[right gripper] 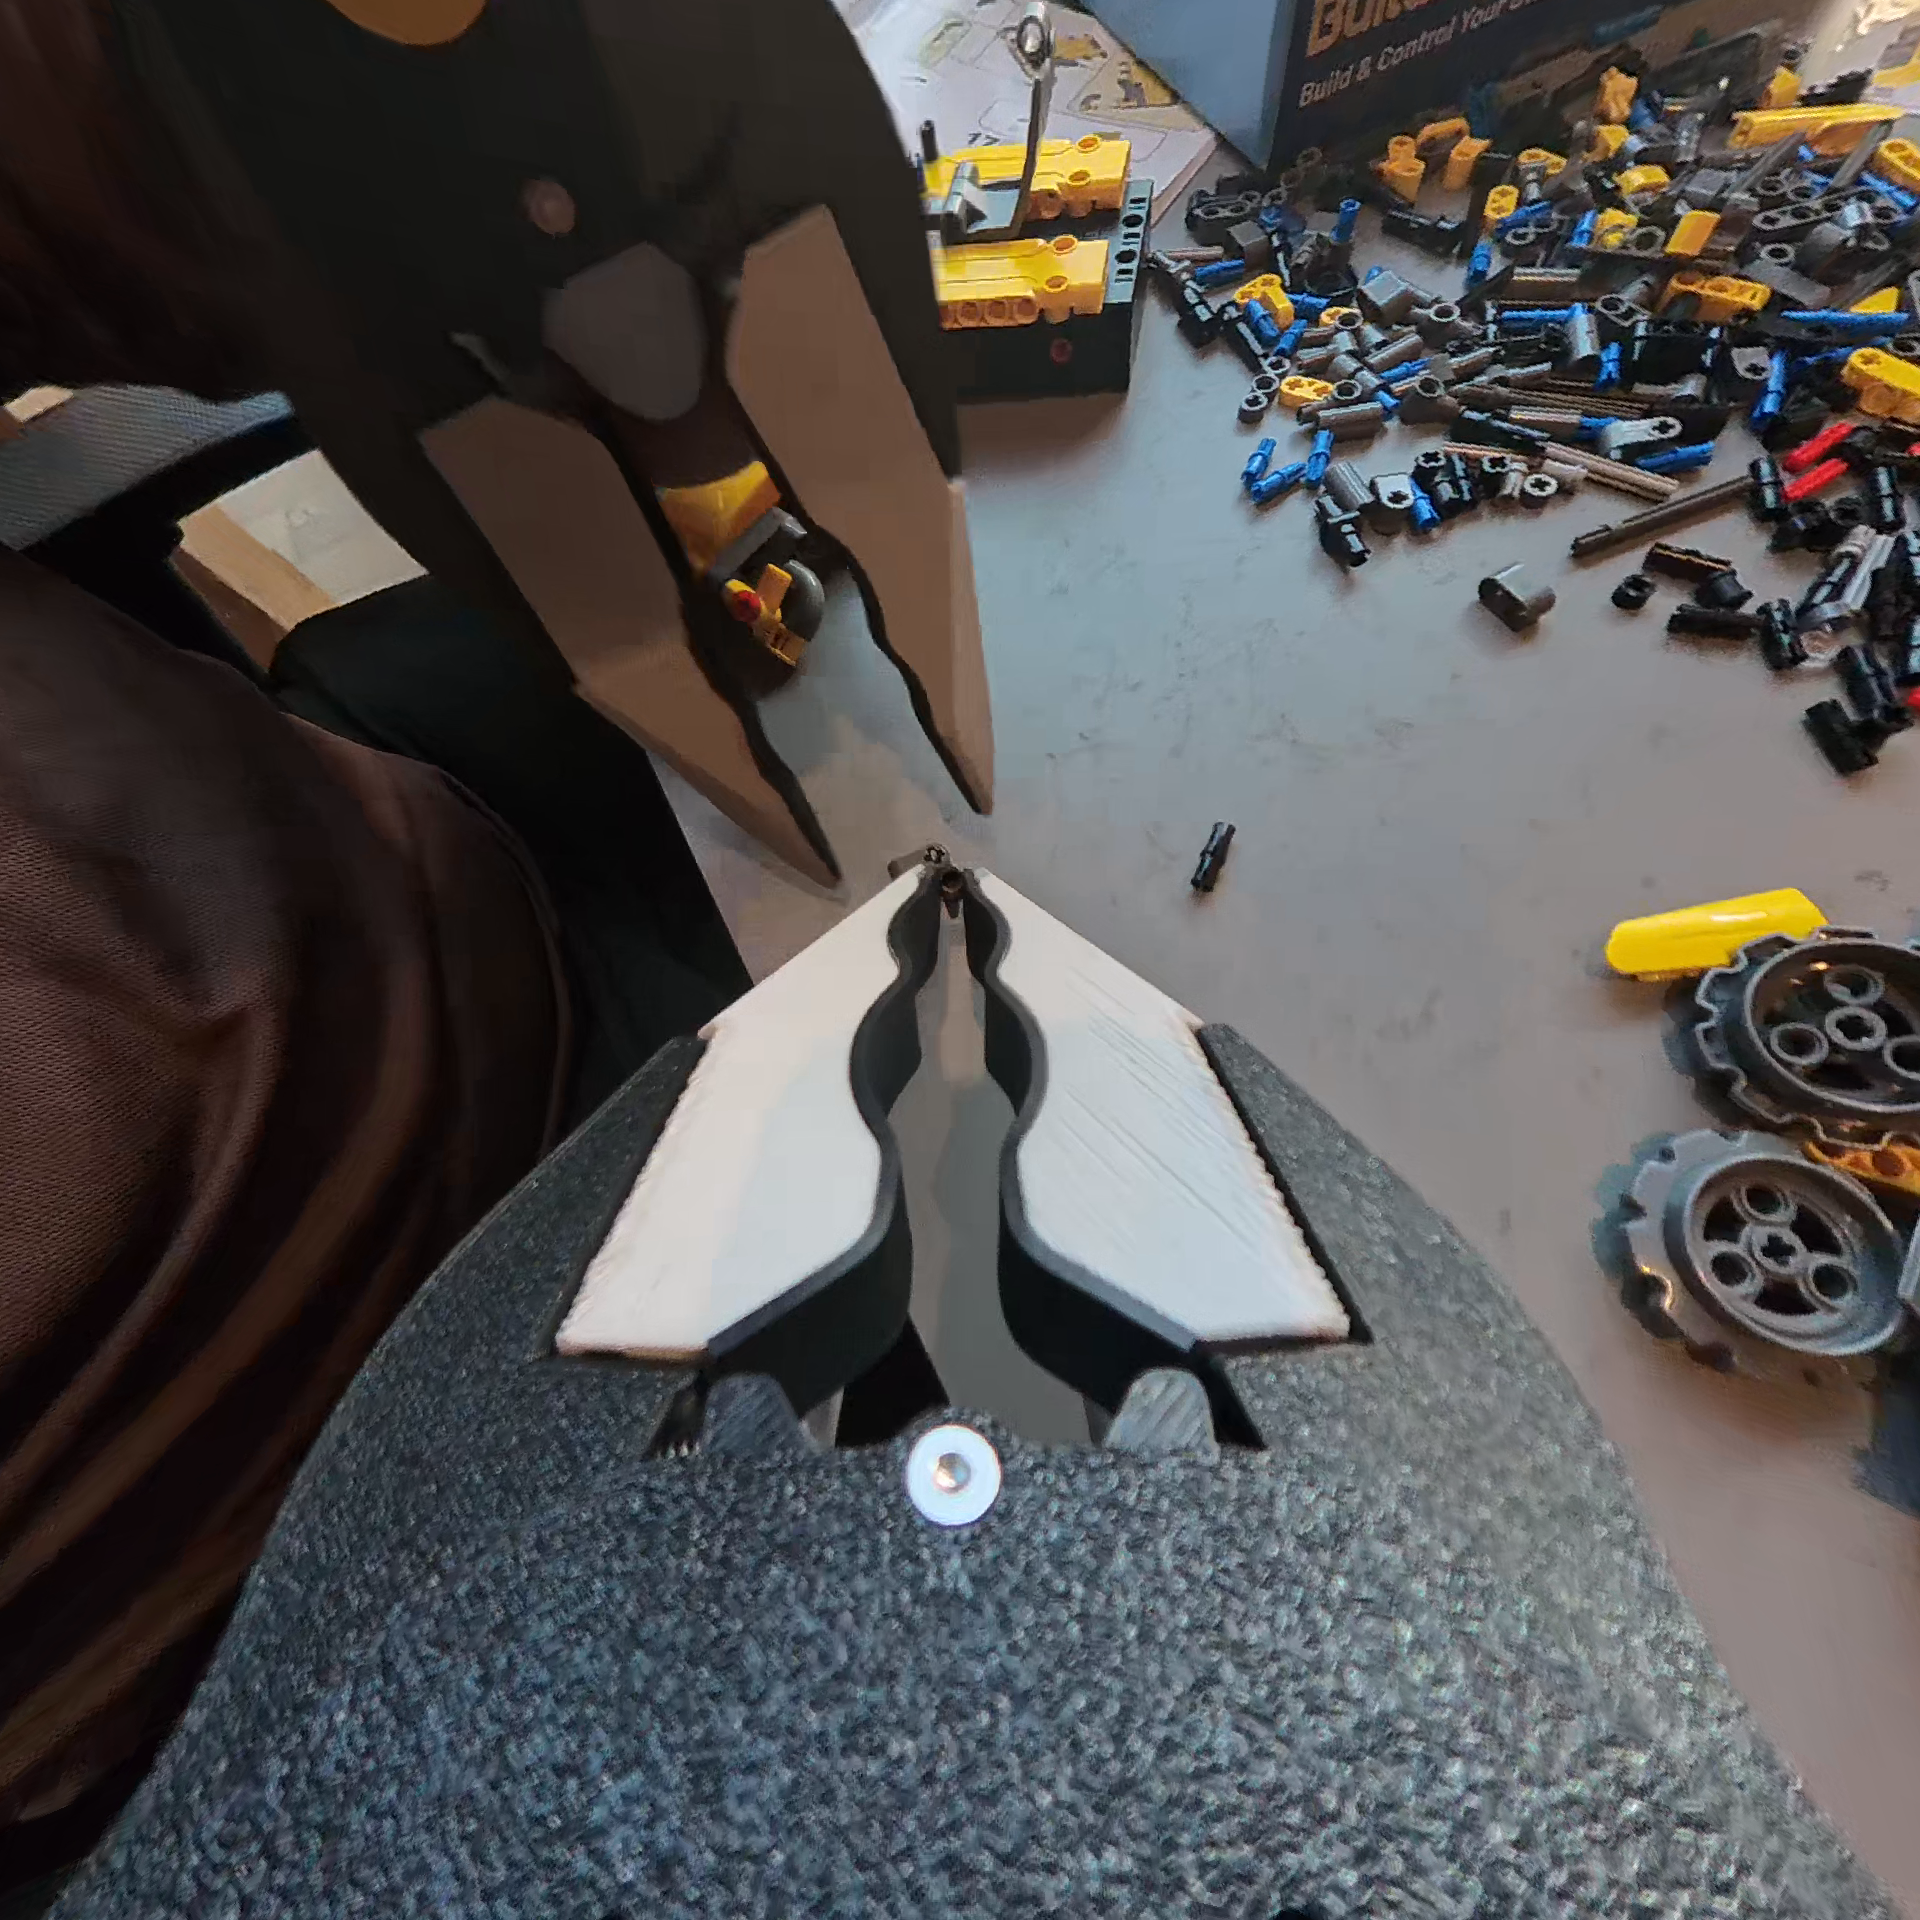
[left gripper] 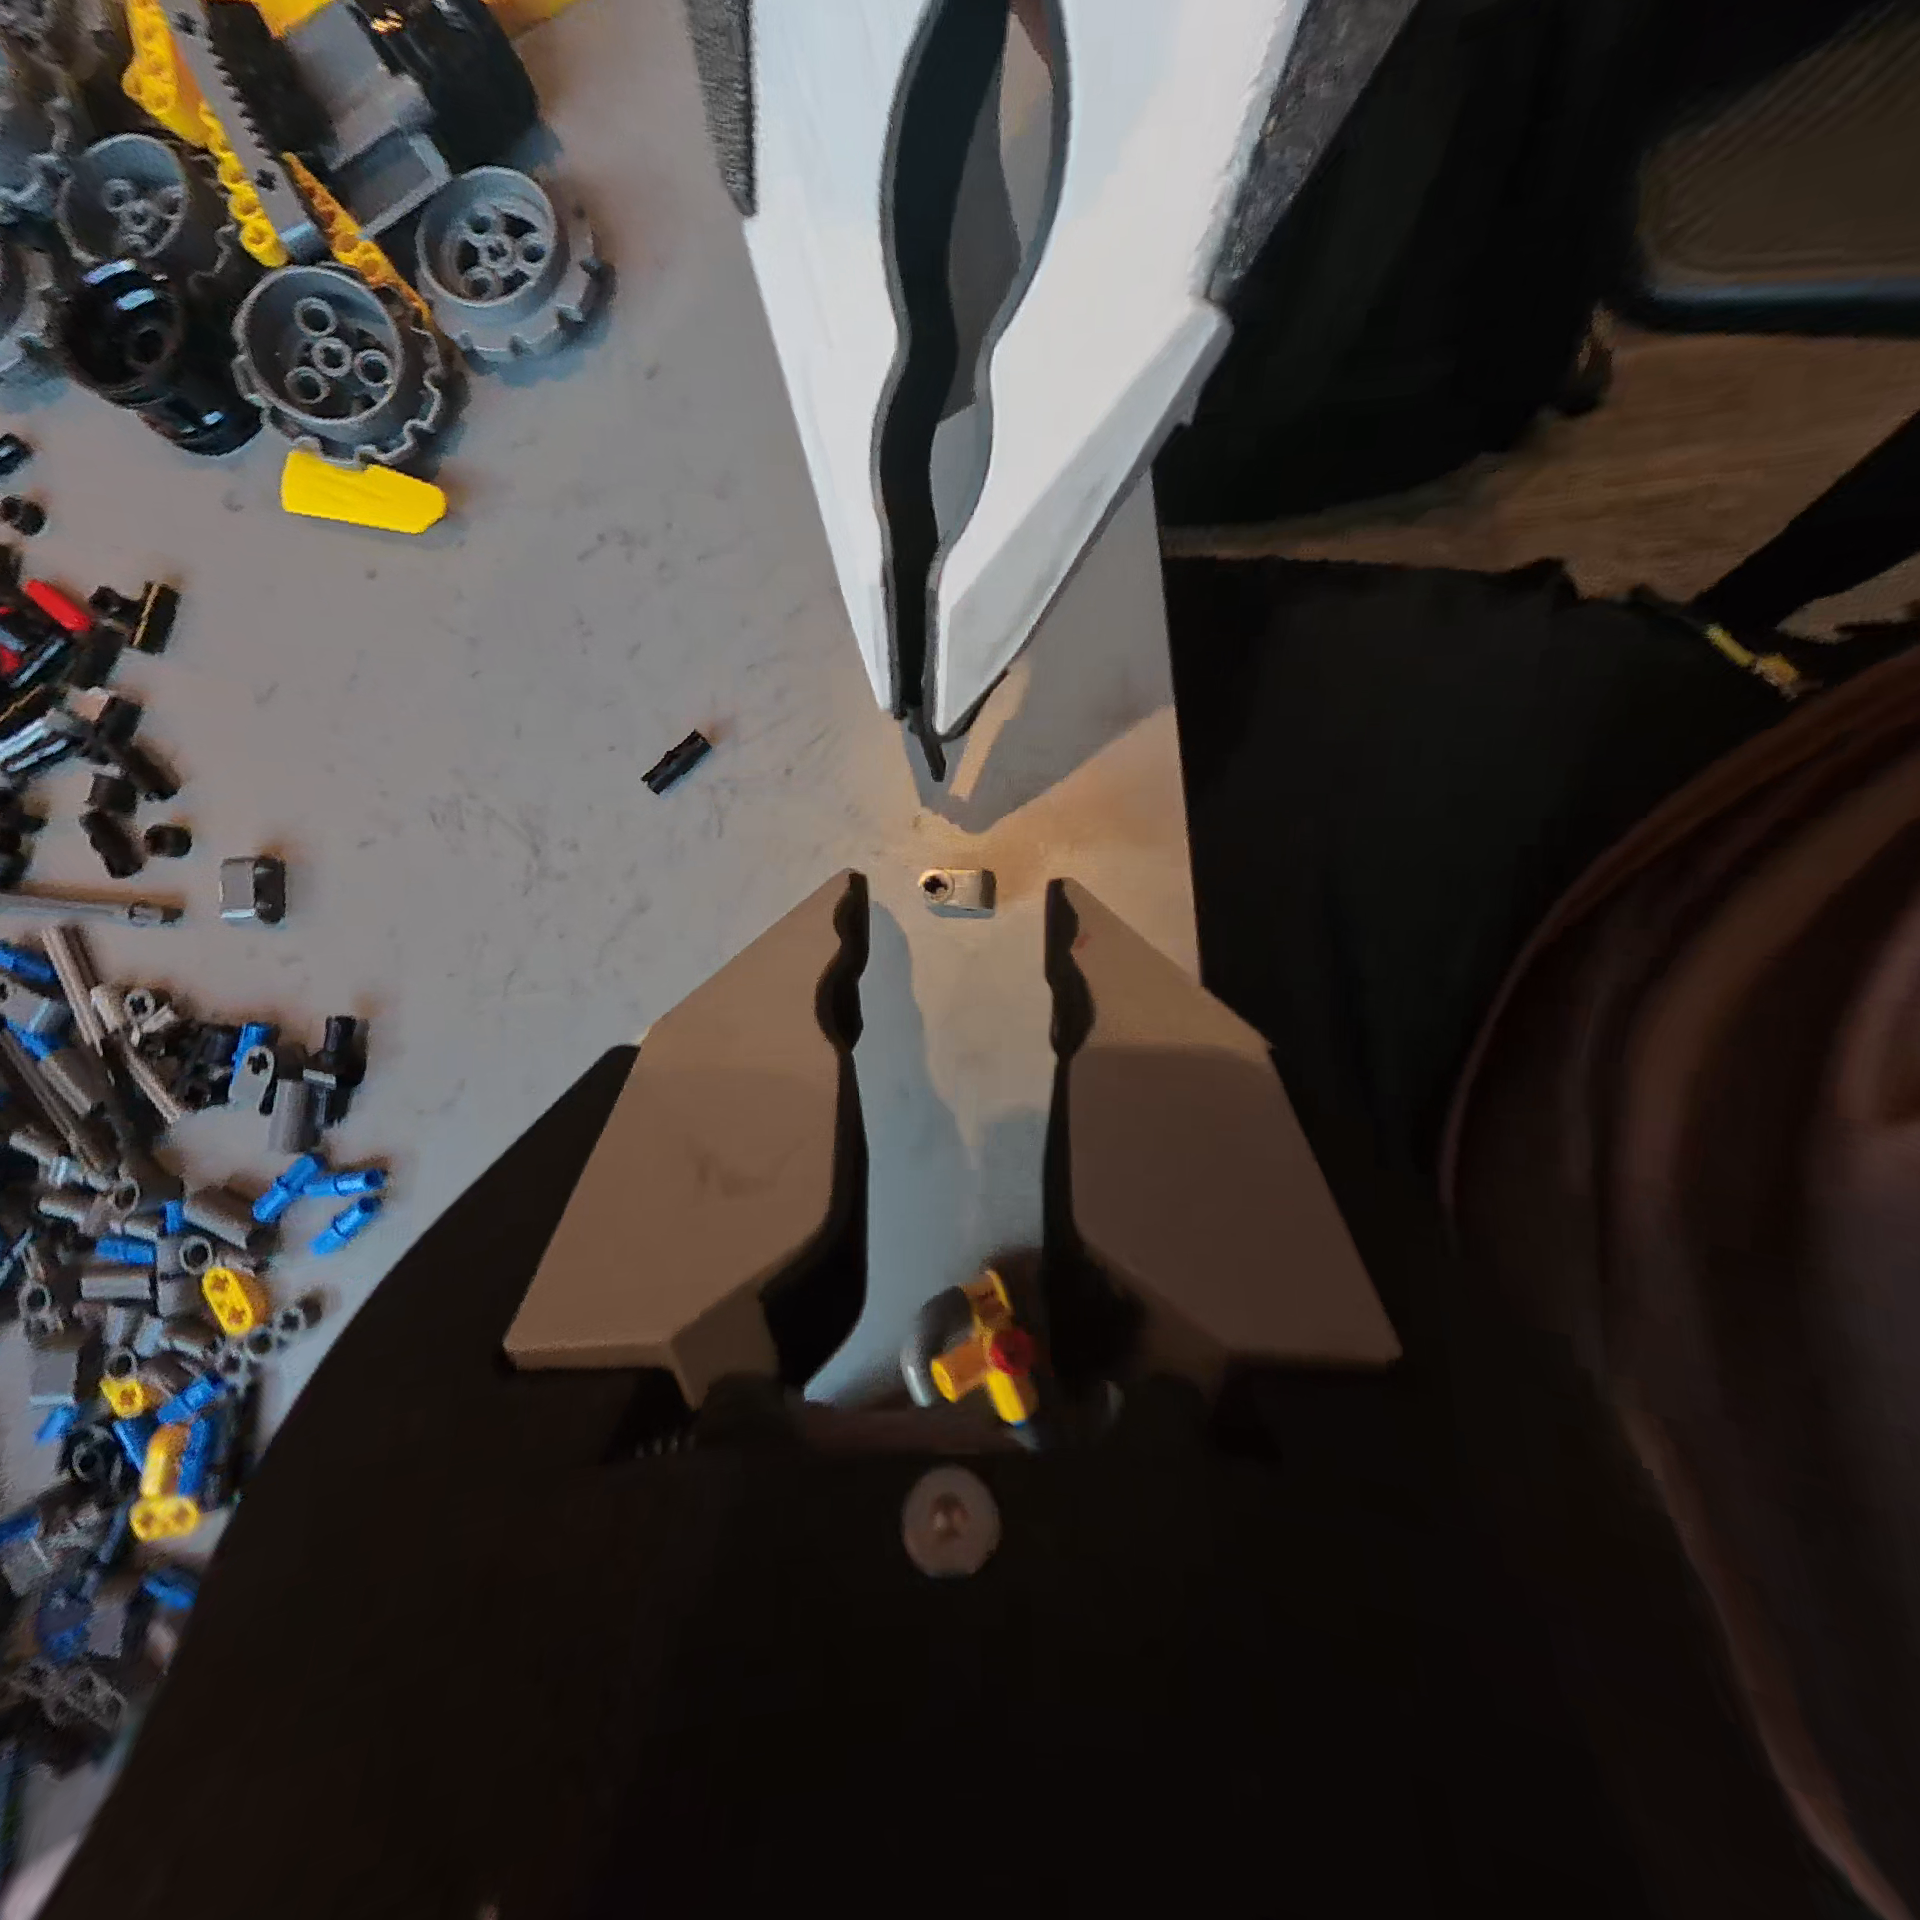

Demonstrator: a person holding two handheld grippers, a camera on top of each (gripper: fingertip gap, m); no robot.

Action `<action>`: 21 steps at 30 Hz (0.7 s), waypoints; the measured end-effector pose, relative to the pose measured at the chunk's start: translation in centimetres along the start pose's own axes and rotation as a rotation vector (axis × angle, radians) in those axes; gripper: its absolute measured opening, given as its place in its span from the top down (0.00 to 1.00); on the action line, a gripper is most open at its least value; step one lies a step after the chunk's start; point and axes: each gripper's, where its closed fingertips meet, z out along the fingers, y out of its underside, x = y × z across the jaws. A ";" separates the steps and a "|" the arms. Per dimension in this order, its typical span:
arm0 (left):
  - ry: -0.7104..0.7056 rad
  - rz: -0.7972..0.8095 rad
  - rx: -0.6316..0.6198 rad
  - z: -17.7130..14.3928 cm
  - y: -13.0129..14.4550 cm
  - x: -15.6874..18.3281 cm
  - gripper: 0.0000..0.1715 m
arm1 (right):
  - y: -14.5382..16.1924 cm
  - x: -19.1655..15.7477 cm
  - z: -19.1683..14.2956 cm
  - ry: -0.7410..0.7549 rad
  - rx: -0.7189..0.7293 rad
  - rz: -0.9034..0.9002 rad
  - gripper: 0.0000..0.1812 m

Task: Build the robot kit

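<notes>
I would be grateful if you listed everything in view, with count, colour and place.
small connector: one, grey, on table between left gripper's fingertips
loose pin: one, black, alone on table
curved panel: one, yellow, beside wheels
wheels: several, grey and black
loose parts pile: many, blue, grey, black, yellow
small assembly: one, yellow and grey, under left gripper
box: one, blue, far edge
table: one, grey
left gripper: tan fingers, open
right gripper: white fingers, shut on a tiny dark piece

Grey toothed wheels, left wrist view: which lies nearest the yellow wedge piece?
The front dark grey toothed wheel; its rim nearly touches the yellow wedge piece. The other two grey wheels sit farther back.
</notes>
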 end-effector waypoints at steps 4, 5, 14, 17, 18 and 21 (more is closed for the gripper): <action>-0.087 -0.132 -0.027 -0.4 0.7 0.2 0.83 | 0.1 0.3 0.2 0.015 0.005 0.020 1.00; -0.080 -0.148 -0.033 -0.1 0.9 0.7 0.83 | 0.2 0.5 0.3 0.020 0.000 0.022 1.00; -0.090 -0.186 -0.042 1.3 0.7 0.4 0.93 | 0.5 0.6 0.9 0.034 -0.011 0.077 1.00; -0.088 -0.154 -0.051 1.4 0.7 -0.2 0.94 | 0.6 0.2 0.9 0.029 -0.016 0.071 1.00; -0.095 -0.149 -0.058 1.3 0.9 -0.5 0.94 | 0.7 0.1 0.8 0.028 -0.014 0.069 1.00; -0.095 -0.132 -0.061 1.1 1.1 -0.6 0.94 | 0.7 0.2 0.6 0.033 -0.006 0.075 1.00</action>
